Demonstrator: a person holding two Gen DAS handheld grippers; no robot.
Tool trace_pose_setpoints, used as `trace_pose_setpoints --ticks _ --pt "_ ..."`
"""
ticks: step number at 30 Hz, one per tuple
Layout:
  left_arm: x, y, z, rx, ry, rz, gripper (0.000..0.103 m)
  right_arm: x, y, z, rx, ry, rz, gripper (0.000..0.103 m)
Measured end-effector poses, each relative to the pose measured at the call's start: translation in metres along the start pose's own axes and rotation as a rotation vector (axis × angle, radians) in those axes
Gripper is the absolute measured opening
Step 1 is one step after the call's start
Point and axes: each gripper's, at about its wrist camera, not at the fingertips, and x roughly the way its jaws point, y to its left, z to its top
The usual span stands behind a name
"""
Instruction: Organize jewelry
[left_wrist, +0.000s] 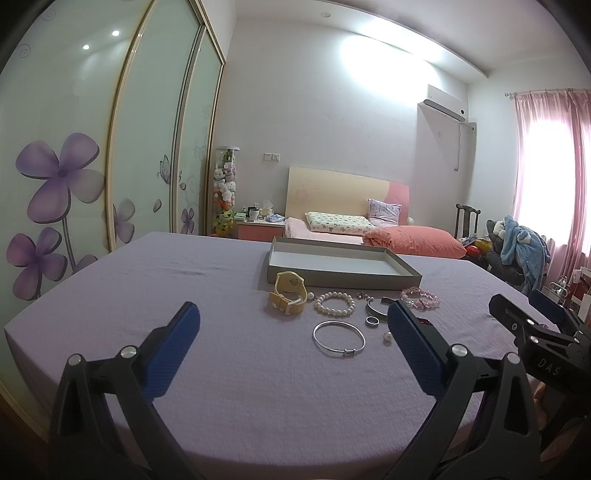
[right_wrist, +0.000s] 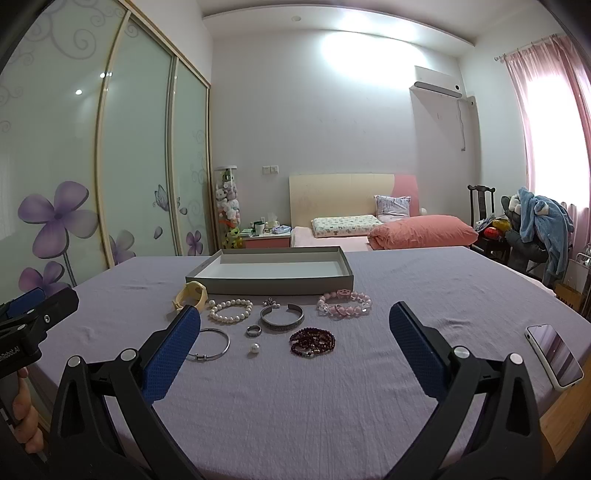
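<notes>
A shallow rectangular grey cardboard box with a pale smooth inside sits on the lilac, finely wrinkled cloth of the surface, and every piece of jewelry lies on the cloth in front of that box. Just before its left corner rests a chunky yellow plastic watch, and beside it a bracelet of round white pearls. A broad engraved silver cuff lies before the box's middle, a bracelet of glossy pink beads before its right corner. Nearer the camera than these lie a thin plain silver bangle, a small silver ring, a single loose white pearl and a coiled string of tiny dark red beads. The left tool and the right tool, both with blue textured pads, are spread wide and empty, above the cloth.
</notes>
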Motion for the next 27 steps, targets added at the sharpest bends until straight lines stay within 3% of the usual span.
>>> trace_pose_setpoints --ticks 27 --pt "-0.0008 0.0035 -0.0016 -0.002 -0.001 0.0 0.099 0.0003 0.0 -0.0007 0.002 0.002 0.0 0.101"
